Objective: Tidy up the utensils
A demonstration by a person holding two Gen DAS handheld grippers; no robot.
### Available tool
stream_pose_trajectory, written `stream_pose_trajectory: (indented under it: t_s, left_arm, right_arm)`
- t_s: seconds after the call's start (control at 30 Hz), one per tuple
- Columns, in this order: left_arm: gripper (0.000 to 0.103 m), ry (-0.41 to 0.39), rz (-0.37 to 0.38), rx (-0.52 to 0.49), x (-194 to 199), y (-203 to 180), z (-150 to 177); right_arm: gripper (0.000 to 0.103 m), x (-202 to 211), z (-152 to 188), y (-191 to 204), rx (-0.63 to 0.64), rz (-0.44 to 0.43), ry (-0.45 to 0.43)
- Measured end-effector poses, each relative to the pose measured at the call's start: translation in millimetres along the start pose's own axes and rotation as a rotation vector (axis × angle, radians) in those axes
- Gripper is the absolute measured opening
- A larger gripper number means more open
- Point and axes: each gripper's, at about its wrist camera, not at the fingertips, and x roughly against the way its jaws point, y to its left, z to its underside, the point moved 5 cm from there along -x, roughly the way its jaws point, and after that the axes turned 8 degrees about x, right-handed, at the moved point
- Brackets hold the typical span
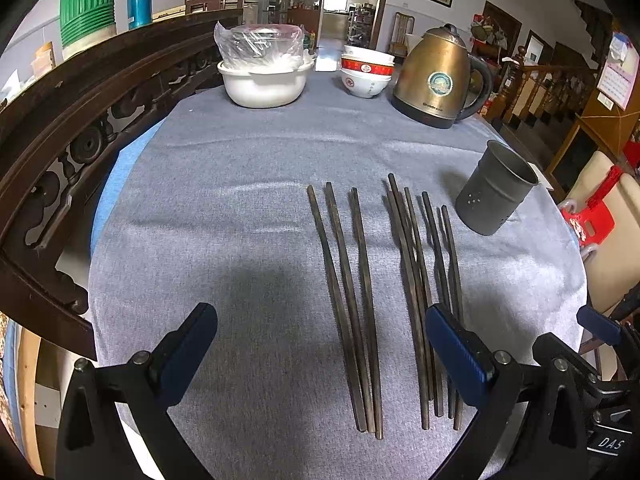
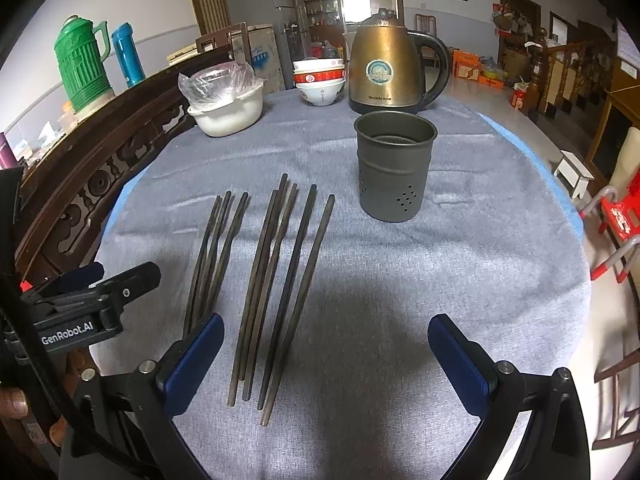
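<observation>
Clearly "GenRobot.AI" on left tool (image 2: 96,276) body.

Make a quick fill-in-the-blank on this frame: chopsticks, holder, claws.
1. The chopsticks lie on the cloth in ____ groups.
2. The holder has ____ chopsticks in it.
3. Both the left claw and the right claw are ____.
4. Behind the holder stands a brass-coloured ____.

Missing words: two; no; open; kettle
</observation>
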Motion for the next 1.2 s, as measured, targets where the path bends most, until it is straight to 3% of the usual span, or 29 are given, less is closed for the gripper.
stream_pose_trajectory:
  t_s: [1.2]
  left_arm:
    - [0.103,-0.013,0.012,-0.017,12,-7,3]
  right_arm:
    - [0.103,12,-2,1,-0.008,0.009,-0.039]
